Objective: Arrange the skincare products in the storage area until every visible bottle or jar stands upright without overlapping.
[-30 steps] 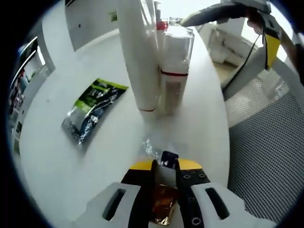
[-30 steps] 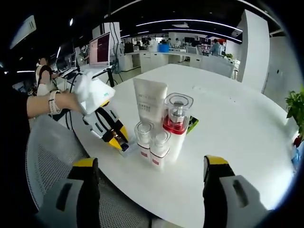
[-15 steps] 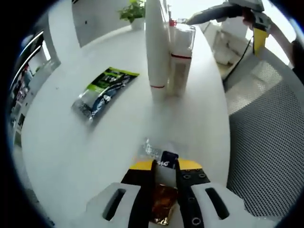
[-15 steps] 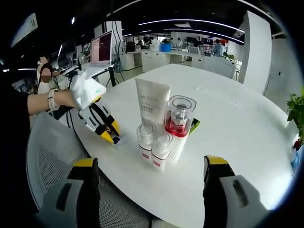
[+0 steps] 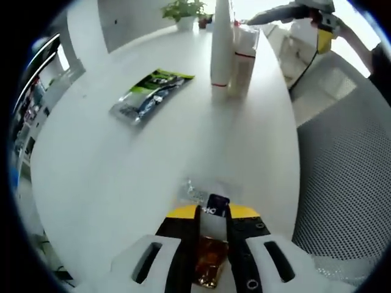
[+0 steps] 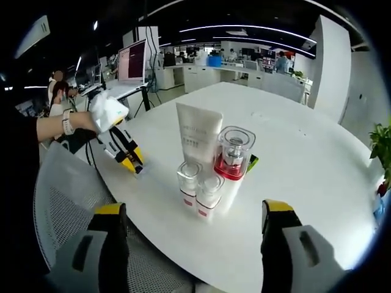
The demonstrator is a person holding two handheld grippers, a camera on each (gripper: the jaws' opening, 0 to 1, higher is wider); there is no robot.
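White table; sachet flat beside tube.

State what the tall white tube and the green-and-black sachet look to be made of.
Tall white tube: probably matte soft plastic; opaque, flat crimped top, no glare.
Green-and-black sachet: likely glossy foil or plastic film; silvery edges, wrinkled surface catching light.

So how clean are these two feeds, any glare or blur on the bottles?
Left gripper view: bright window light washes out the top, so the tall tube and bottle lose detail; the green sachet stays readable. Right gripper view: the bottles are sharp and evenly lit; fisheye bends the table edge; the room behind is dim.
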